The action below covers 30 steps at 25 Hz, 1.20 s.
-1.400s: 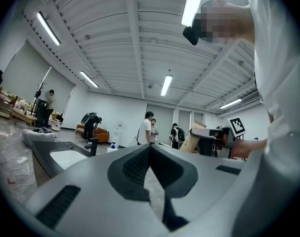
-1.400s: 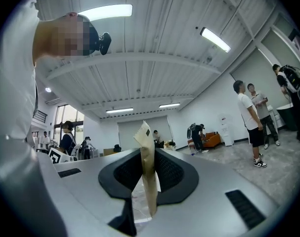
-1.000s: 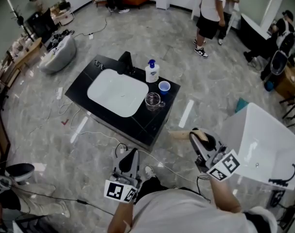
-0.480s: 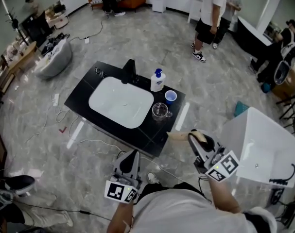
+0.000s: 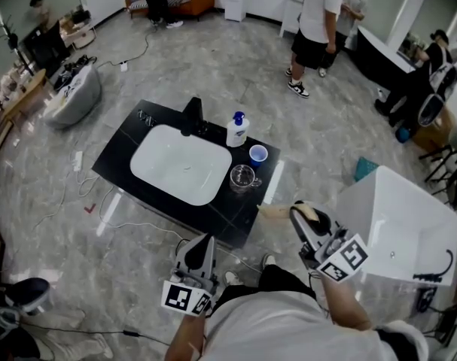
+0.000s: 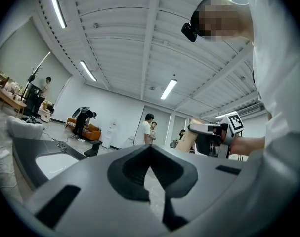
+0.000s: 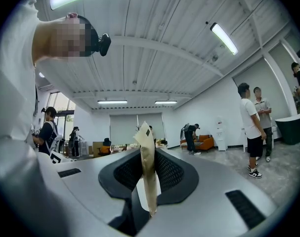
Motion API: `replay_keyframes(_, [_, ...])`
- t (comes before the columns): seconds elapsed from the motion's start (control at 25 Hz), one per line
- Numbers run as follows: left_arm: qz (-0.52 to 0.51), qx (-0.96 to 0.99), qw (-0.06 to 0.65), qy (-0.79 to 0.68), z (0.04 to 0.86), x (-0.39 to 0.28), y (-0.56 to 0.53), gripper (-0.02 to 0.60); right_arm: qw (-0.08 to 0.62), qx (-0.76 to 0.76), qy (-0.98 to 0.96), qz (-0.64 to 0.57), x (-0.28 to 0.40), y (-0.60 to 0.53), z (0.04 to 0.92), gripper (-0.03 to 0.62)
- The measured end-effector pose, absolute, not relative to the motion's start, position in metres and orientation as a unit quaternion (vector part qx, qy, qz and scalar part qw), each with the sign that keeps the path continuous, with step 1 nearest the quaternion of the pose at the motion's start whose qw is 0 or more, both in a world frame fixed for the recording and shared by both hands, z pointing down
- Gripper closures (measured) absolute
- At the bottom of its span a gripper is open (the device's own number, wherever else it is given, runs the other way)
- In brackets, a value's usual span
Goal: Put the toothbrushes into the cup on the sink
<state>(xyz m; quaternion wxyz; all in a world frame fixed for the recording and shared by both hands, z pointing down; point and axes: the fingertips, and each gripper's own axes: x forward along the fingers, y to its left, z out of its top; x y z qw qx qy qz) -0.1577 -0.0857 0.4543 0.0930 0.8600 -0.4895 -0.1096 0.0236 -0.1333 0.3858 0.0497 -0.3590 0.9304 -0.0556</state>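
The right tongs [image 5: 299, 211] are nearly closed, pinching a flat tan packet [image 7: 146, 149] that stands upright between the pads and sticks out past the tips. Whether it holds a toothbrush cannot be told. In the head view the packet points toward the near corner of the black counter [image 5: 115, 164] but hangs off its edge, above the floor. The left tongs [image 5: 203, 241] are closed on themselves, tips meeting with nothing between them, held low just short of the counter. A blue cup [image 5: 258, 153] and a glass mug [image 5: 242, 176] stand beside the white basin [image 5: 181, 164], near a soap bottle [image 5: 236, 130].
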Motion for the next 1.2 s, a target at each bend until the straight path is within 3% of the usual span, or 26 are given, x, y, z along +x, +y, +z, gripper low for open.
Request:
replay_keyframes(0.56, [-0.106, 0.837, 0.072, -0.532, 0.442, -0.150, -0.120, 0.583, 0.060, -0.315, 0.946, -0.044, 0.025, -0.188, 0.379, 0.514])
replay_keyframes(1.2, [-0.076, 0.825, 0.085, -0.554, 0.439, -0.142, -0.134, 0.583, 0.084, -0.383, 0.904, -0.168, 0.027, -0.299, 0.485, 0.514])
